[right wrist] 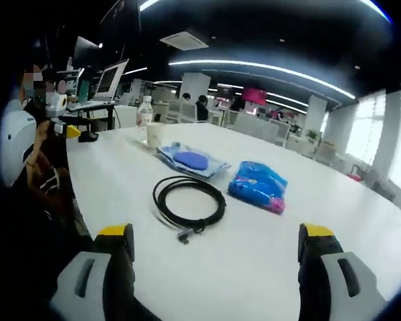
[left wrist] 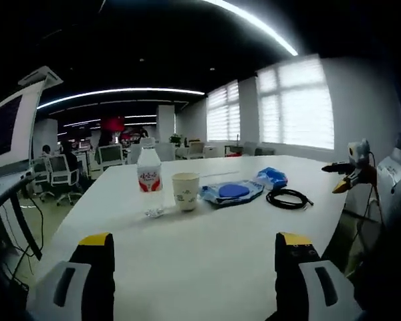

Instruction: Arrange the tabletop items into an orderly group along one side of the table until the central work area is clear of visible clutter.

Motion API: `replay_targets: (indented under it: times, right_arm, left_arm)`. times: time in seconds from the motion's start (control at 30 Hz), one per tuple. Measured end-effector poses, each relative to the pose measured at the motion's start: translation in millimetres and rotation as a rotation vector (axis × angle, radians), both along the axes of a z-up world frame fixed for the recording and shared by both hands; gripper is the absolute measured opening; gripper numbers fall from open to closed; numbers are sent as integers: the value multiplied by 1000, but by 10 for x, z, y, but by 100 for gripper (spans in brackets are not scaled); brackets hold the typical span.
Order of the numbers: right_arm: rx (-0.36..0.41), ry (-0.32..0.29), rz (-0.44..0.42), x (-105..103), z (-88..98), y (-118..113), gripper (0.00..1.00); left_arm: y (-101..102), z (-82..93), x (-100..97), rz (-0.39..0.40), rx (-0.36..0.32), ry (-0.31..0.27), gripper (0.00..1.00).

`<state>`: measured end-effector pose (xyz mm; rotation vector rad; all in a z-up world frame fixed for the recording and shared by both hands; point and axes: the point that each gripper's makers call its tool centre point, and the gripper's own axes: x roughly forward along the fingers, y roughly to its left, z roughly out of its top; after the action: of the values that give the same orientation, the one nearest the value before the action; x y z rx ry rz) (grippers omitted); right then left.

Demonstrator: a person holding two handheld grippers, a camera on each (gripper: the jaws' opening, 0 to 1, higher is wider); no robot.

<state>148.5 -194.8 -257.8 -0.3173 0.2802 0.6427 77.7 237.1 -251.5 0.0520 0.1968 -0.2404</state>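
Note:
On the white table (left wrist: 207, 241) stand a clear water bottle (left wrist: 149, 175) with a red label and a paper cup (left wrist: 185, 190) beside it. To their right lie a clear bag holding a blue disc (left wrist: 231, 192), a blue packet (left wrist: 271, 177) and a coiled black cable (left wrist: 287, 197). My left gripper (left wrist: 195, 257) is open near the table's edge, well short of them. In the right gripper view the cable (right wrist: 188, 200) lies closest, then the blue packet (right wrist: 258, 184), the disc bag (right wrist: 190, 160), the cup (right wrist: 154, 134) and the bottle (right wrist: 144, 112). My right gripper (right wrist: 217, 247) is open, holding nothing.
The other gripper (left wrist: 351, 175) shows at the table's right edge in the left gripper view. A person (right wrist: 27, 160) stands at the left of the right gripper view. Monitors (right wrist: 110, 80), office chairs (left wrist: 60, 175) and windows (left wrist: 294, 103) surround the table.

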Motion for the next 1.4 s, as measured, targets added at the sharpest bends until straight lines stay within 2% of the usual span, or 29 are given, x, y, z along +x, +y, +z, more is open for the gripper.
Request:
replay_targets:
  times: [0.07,0.17,0.27,0.53,0.87,1.4]
  right_arm:
    - [32,4,16,-27,23,39,100]
    - [59,10,21,-33,31,62,100]
    - [42,10,12,-24,-1,37,100]
    - [43,31,0,-36,-69,-9,99]
    - [5,34,3,-52,-153,-8,97]
    - [22,30,0,-58,-113,-44,95]
  left_arm:
    - [-27,-9,7,-5,6,1,100]
    - [-64,-71,21,-11,30,32,100]
    - [-108,-119,31,-18,60,50,100]
    - [-182,-135,64,-37,53,56,100]
    - [-259,-93,85,-48,52,52,100]
    - [-297,-59,95,-55,67,55,100]
